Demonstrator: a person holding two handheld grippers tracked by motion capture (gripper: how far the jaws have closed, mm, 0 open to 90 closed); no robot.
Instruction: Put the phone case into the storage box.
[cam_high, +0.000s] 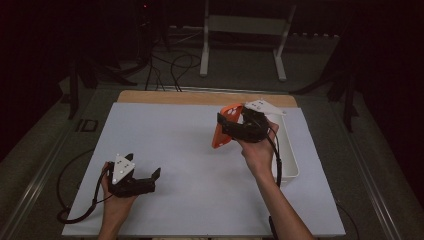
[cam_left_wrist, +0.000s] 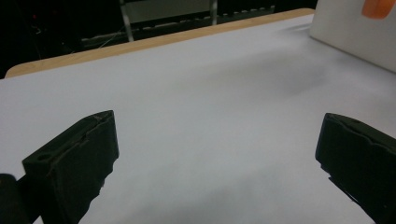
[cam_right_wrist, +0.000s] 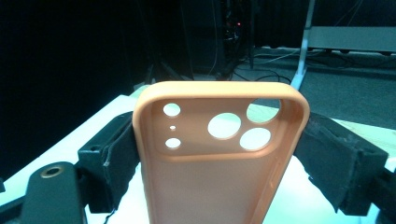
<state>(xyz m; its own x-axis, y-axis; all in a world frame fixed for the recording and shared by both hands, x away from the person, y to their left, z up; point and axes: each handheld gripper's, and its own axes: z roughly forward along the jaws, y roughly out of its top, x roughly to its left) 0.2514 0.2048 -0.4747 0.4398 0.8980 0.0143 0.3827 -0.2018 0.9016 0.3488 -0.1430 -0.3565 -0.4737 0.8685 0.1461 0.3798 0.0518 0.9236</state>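
The right gripper is clamped on an orange phone case, held up off the desk between its jaws. The case is soft-edged, with round camera cutouts near its top end. Just behind that gripper sits a white tray; its contents can't be made out. The left gripper rests low, jaws spread wide, holding nothing.
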